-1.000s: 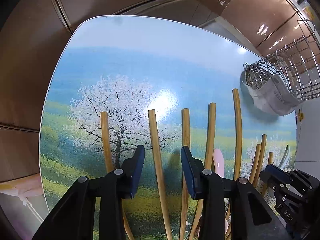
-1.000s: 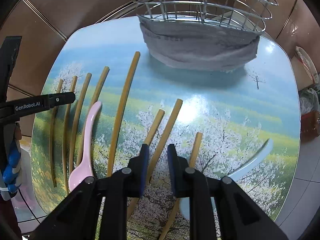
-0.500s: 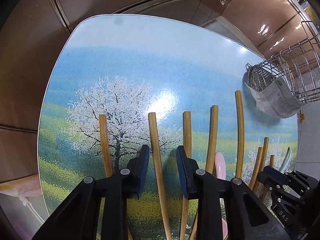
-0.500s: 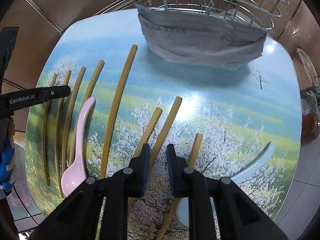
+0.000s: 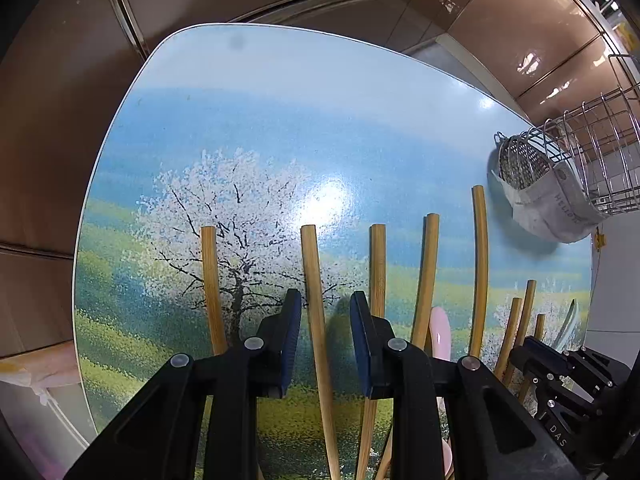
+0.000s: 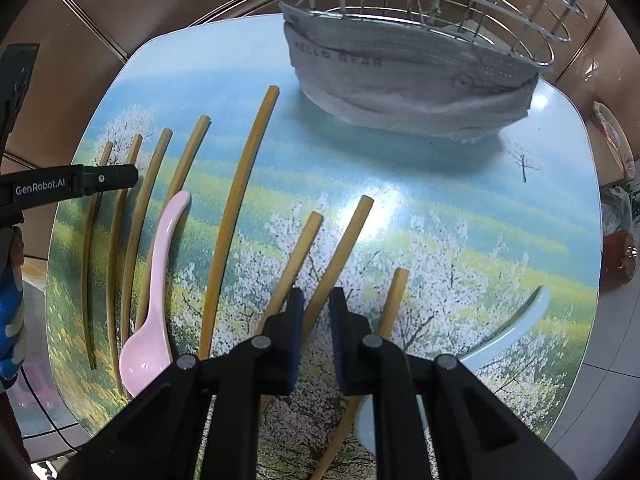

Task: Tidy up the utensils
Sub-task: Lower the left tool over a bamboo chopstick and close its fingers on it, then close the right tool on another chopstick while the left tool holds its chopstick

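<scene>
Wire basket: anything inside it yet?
The wire basket shows only bare wires above, no utensils sticking up. A grey cloth wraps its lower part, so the bottom inside is hidden.

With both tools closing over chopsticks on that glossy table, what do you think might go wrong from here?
1. The left tool is closing on one chopstick lying flat on the glossy table; such a thin stick could slip out or roll.
2. The right tool is closing on a chopstick with a neighbour close beside it, so it may nudge or pinch that one too.
3. The basket is tall; a tilted chopstick could snag its wires.
</scene>
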Tool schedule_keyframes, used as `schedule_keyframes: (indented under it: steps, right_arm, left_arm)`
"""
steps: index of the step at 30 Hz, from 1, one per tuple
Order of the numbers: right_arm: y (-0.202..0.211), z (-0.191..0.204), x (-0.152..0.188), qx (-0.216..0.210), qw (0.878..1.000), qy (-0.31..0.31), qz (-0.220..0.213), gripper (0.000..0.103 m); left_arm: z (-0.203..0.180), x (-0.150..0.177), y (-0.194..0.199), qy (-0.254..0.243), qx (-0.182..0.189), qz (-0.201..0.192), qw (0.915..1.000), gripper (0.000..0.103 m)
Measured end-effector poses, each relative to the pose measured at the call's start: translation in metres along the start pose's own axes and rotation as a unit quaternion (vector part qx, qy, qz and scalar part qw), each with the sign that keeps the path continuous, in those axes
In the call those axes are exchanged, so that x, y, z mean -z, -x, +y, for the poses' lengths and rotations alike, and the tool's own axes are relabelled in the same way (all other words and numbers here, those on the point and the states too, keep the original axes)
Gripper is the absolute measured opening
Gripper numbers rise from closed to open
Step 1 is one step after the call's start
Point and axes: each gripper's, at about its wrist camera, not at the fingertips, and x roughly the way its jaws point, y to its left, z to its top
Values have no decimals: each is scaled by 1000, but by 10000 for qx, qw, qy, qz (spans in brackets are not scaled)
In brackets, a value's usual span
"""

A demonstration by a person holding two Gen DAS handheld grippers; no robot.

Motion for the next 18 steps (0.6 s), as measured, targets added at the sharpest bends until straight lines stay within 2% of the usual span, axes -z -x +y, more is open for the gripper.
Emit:
schedule_keyframes:
  steps: [6,13,18]
  right_arm:
    - [0,2,1,52,10000,65,17,12]
    - [1,7,2,103,9999,126,27,12]
    - [0,8,3,124,9998,138,36,12]
  left_arm:
    - [-4,0,0,-12,-74,7,10000,24]
    - [0,0,-1,105,-115,23,9999,8]
    - [6,2,-2,161,-86,-28,9998,6]
